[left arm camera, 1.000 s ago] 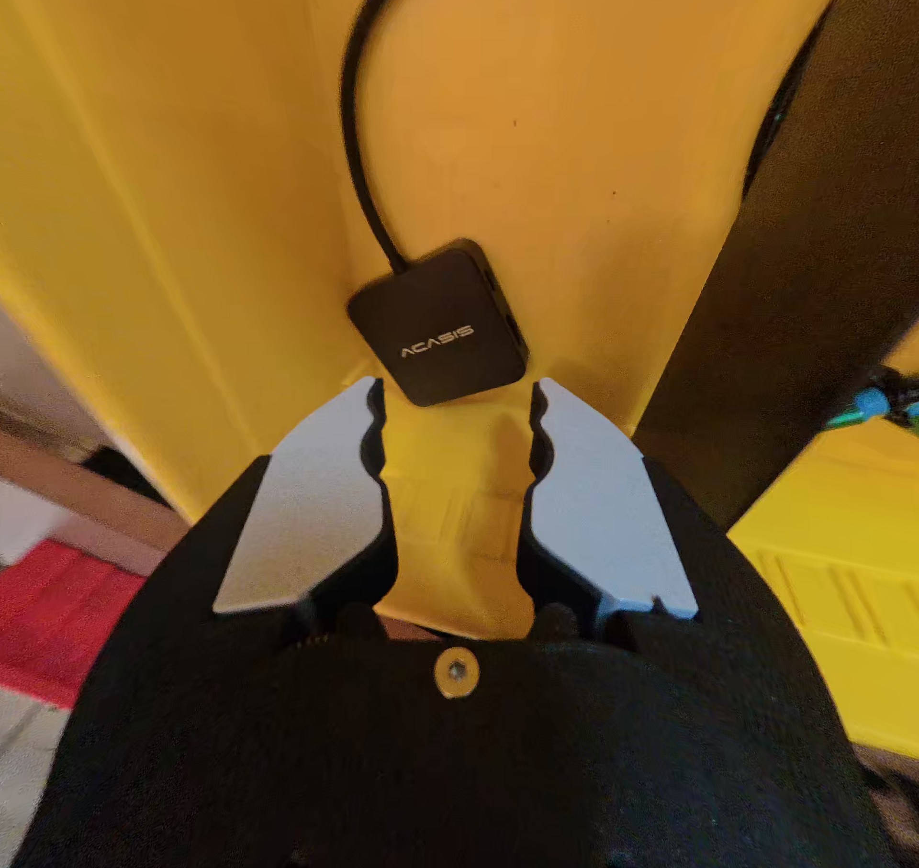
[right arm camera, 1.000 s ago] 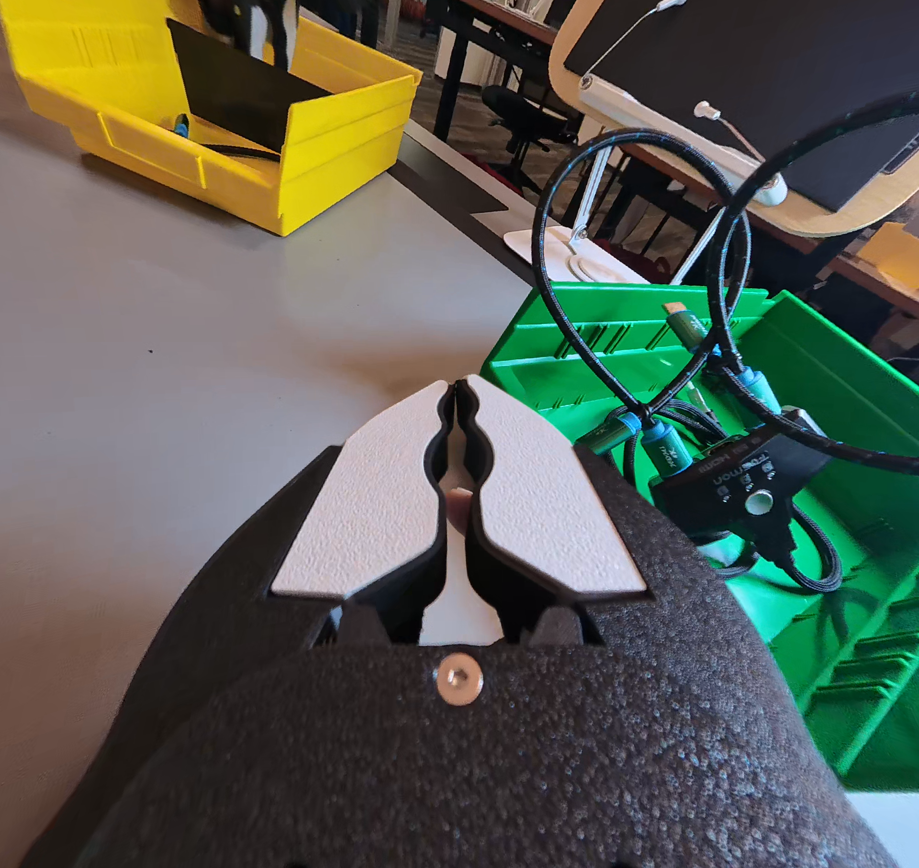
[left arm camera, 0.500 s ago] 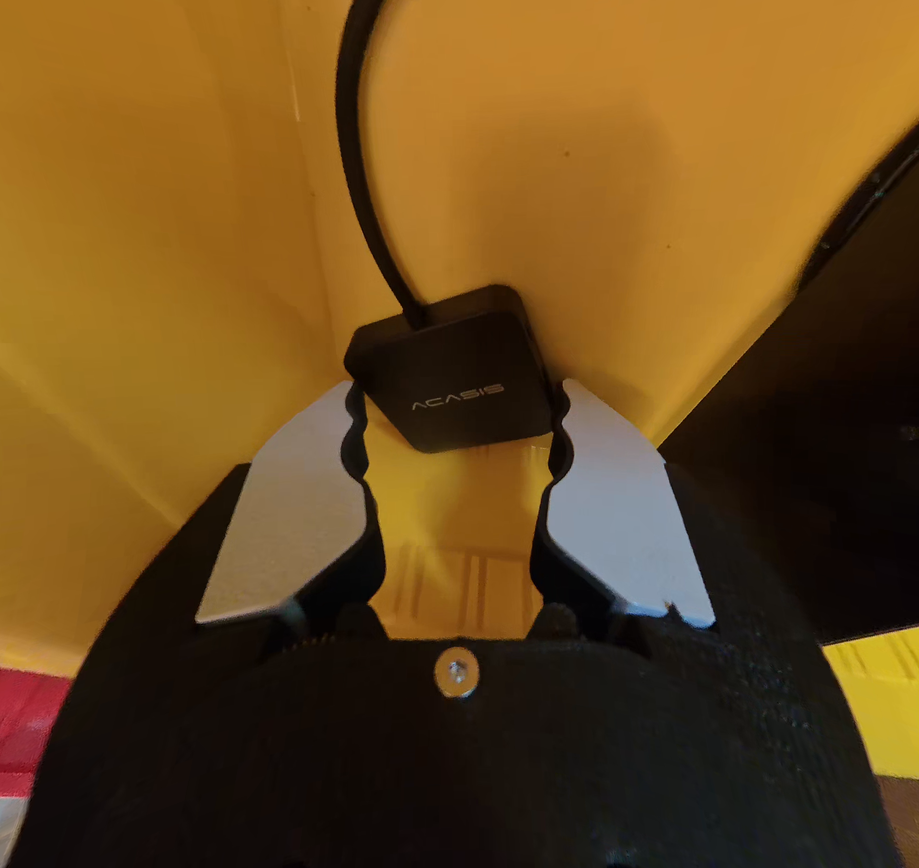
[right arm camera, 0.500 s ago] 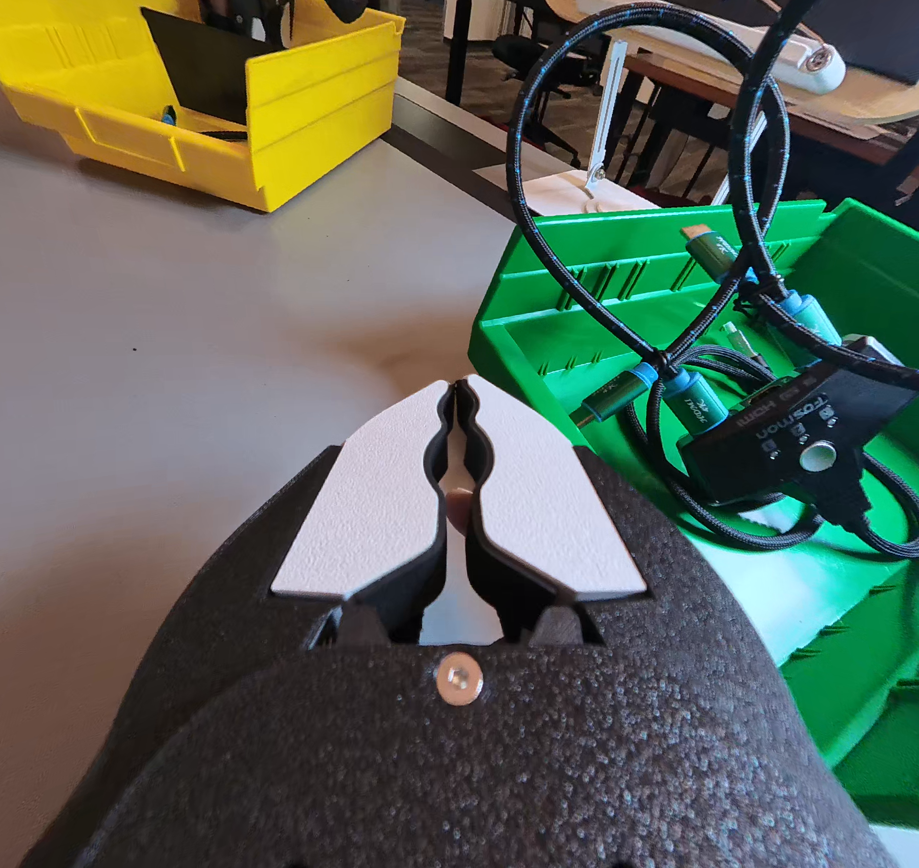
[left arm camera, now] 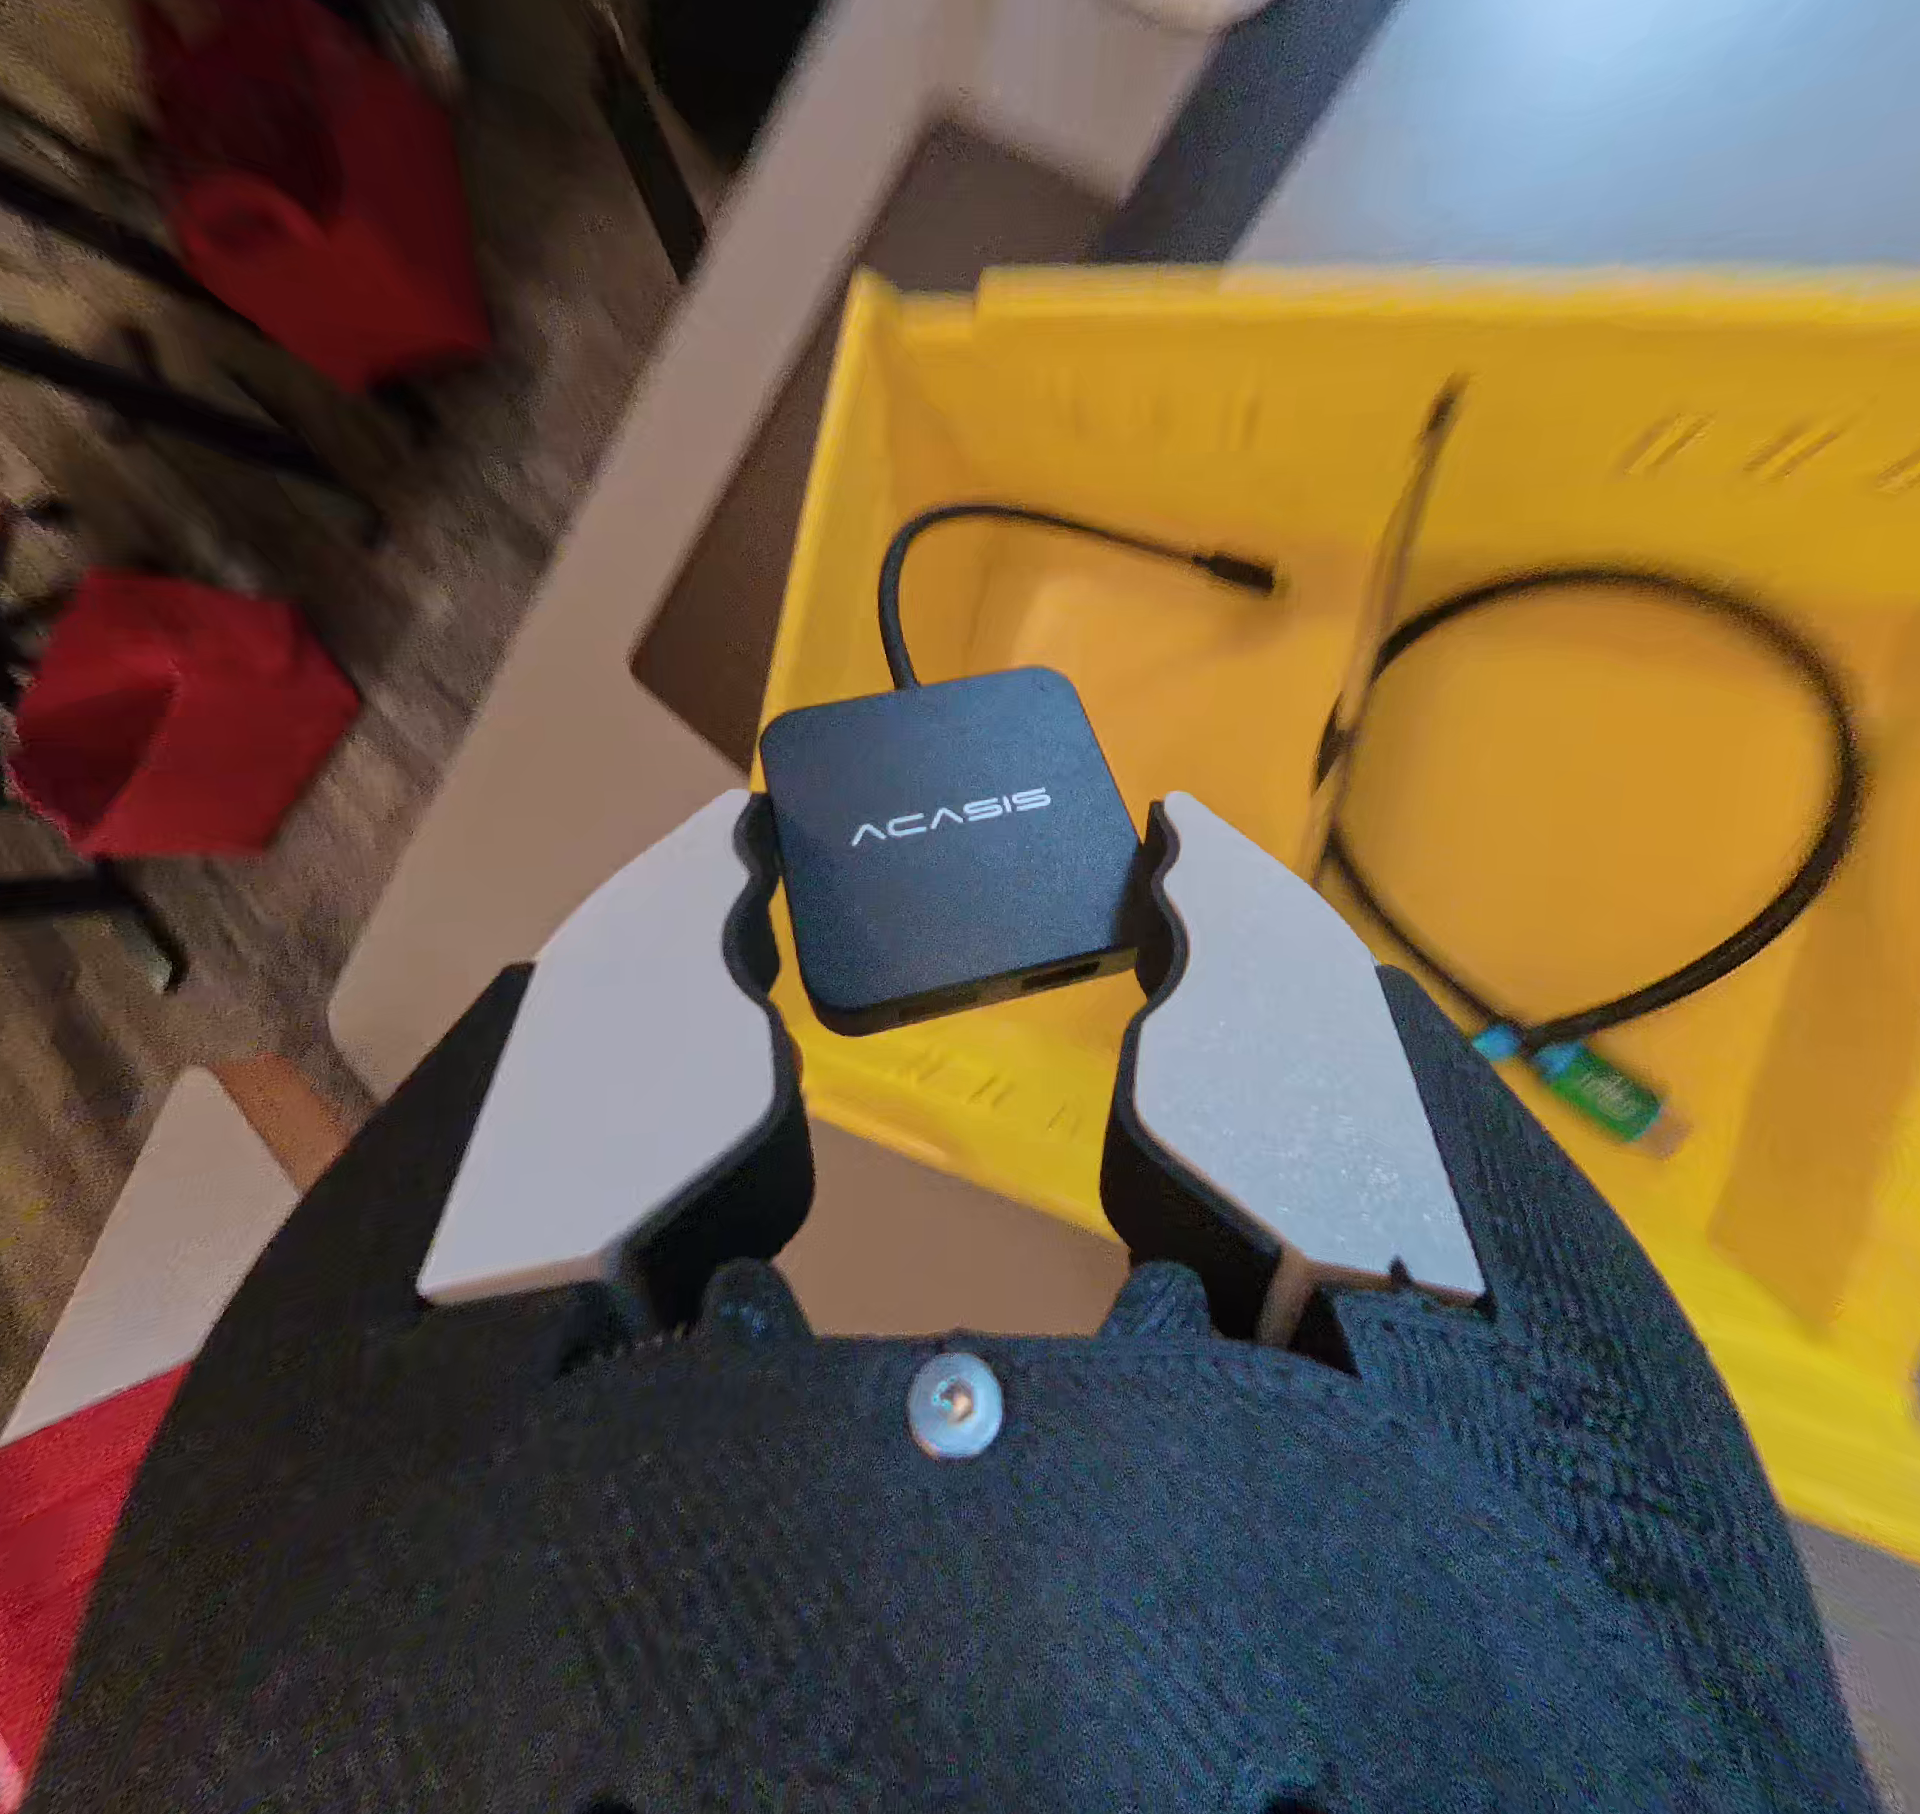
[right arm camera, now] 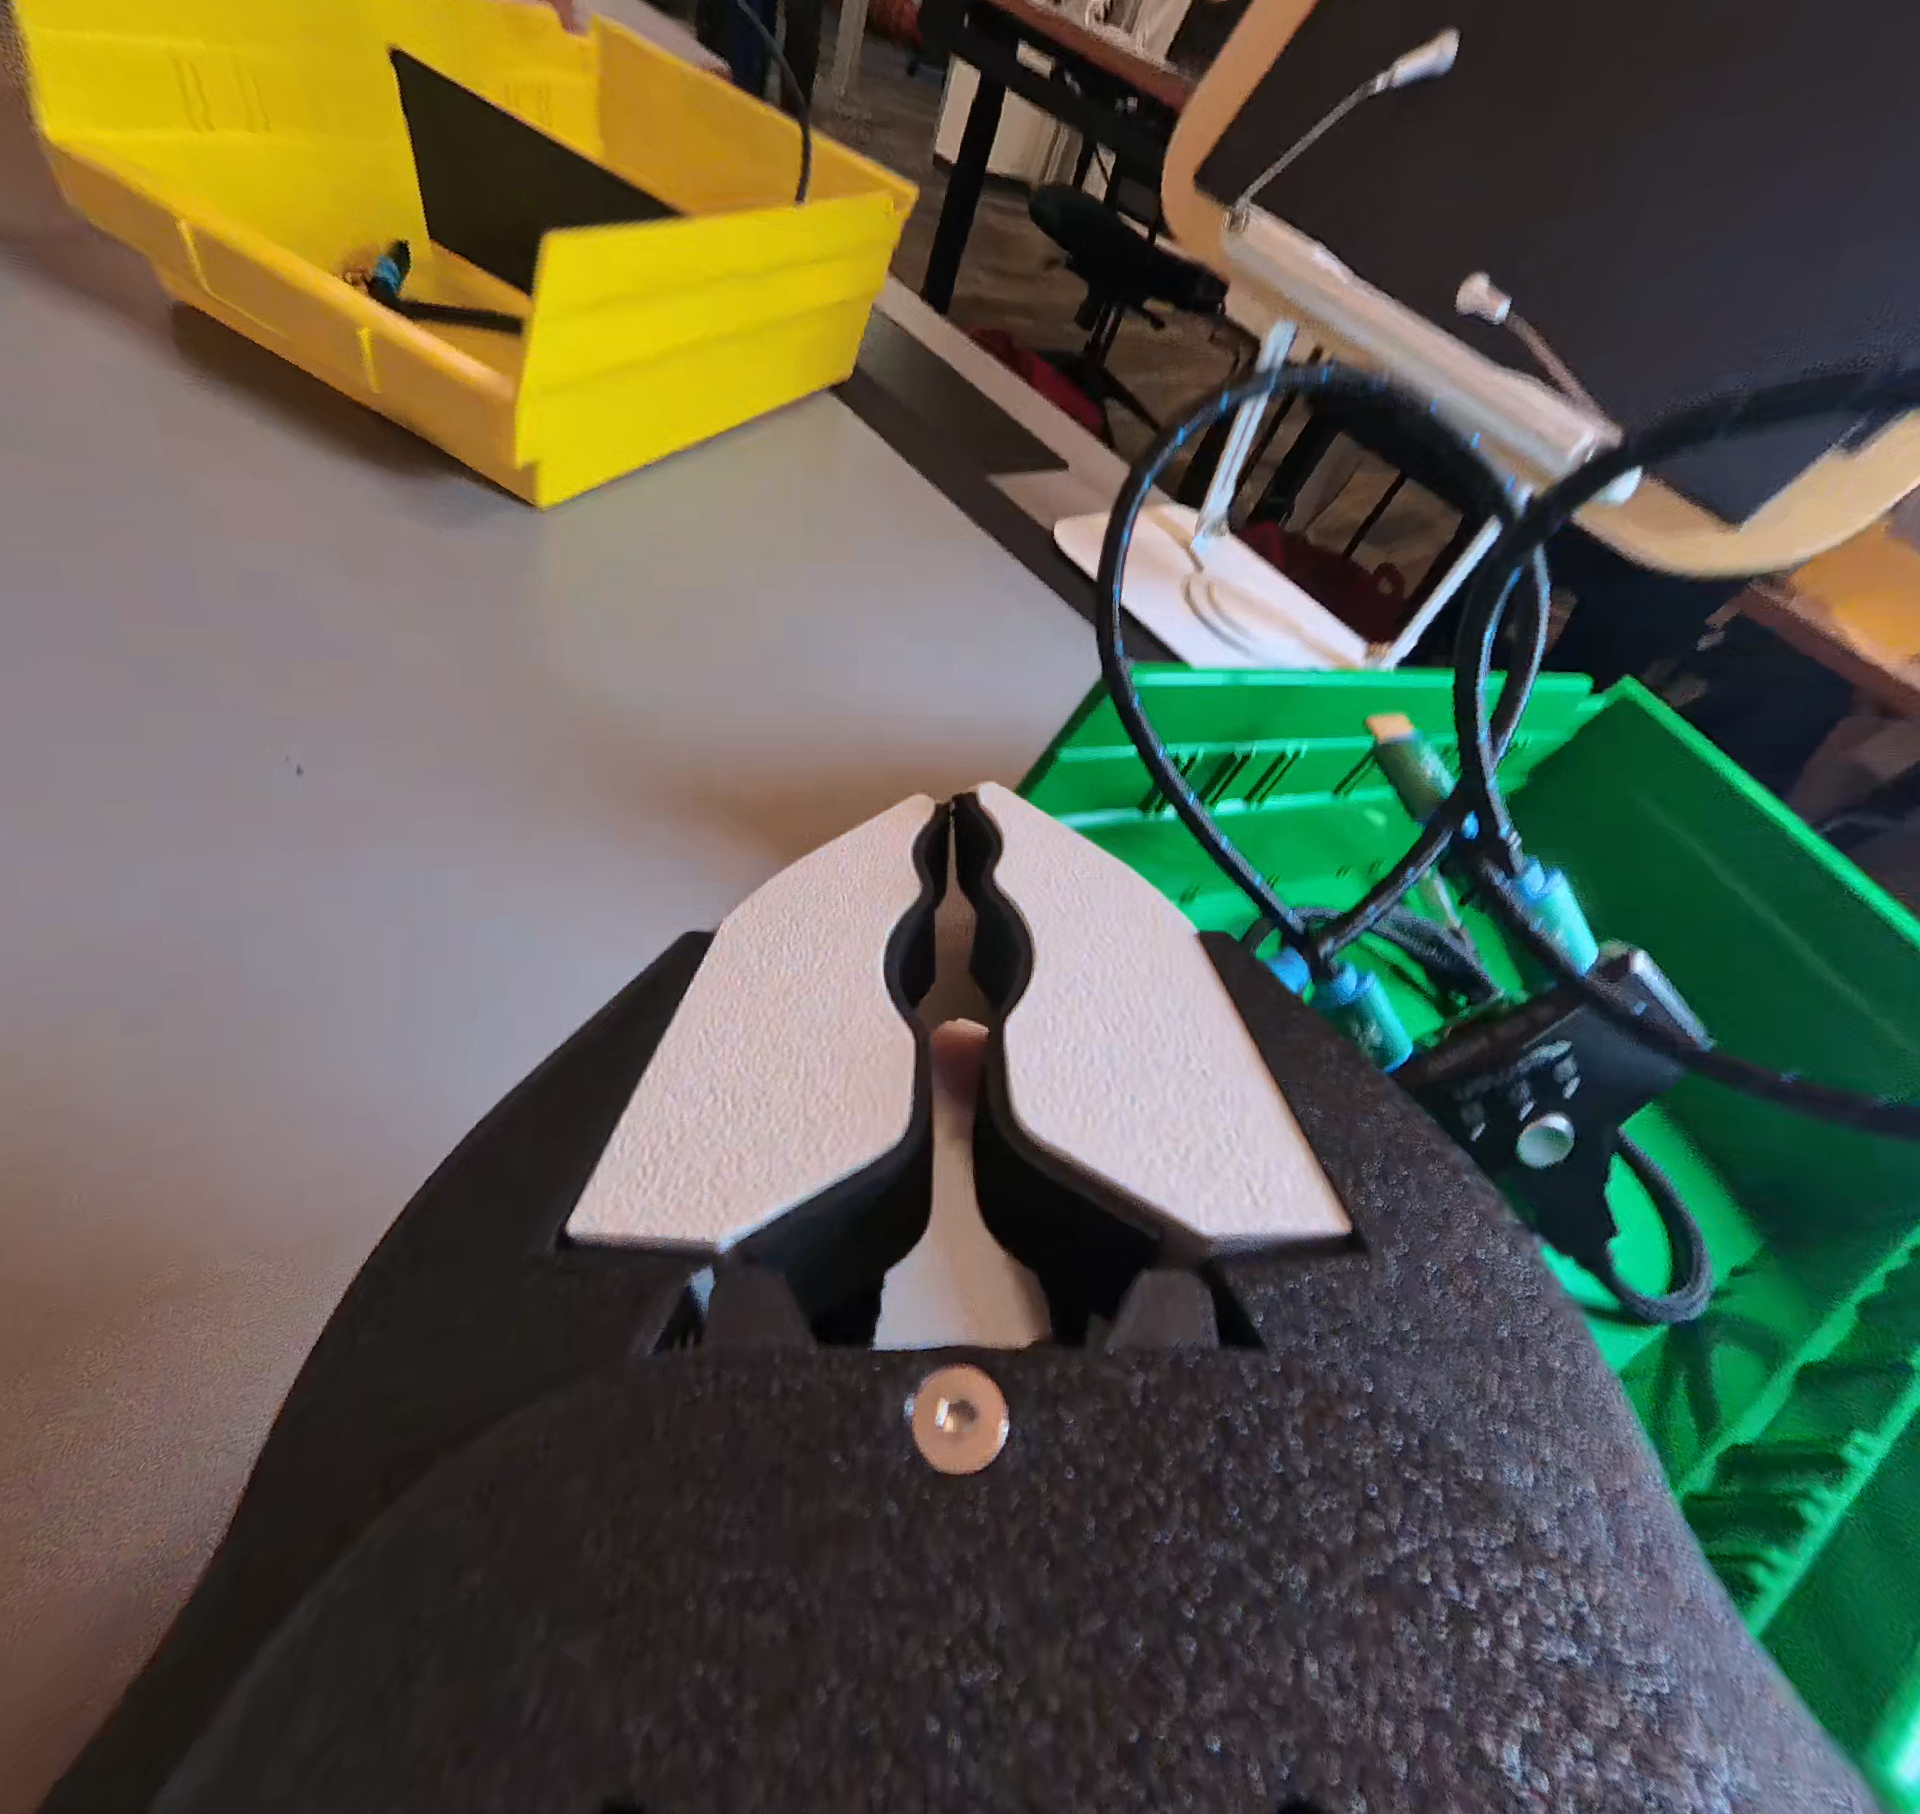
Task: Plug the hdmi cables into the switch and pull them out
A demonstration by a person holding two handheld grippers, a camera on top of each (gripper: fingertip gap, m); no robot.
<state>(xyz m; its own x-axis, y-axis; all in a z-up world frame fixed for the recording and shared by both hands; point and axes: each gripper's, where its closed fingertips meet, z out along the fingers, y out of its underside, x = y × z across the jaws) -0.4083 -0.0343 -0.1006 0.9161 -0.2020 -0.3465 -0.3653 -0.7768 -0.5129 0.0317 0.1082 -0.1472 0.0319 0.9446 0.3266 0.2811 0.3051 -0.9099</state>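
The right gripper (right arm camera: 954, 814) hangs over the grey table (right arm camera: 364, 725), fingertips pressed together. At the table's right edge, a green bin (right arm camera: 1714, 881) holds a black switch (right arm camera: 1538, 1089), seemingly with braided cables (right arm camera: 1132, 684) plugged in.

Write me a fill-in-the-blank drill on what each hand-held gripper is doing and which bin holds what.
1. The left hand-held gripper is shut on a flat black ____.
2. The right hand-held gripper is shut and holds ____.
3. The lone braided cable lies in the ____ bin.
4. The black switch box with cables plugged in sits in the ____ bin.

Missing words: adapter; nothing; yellow; green
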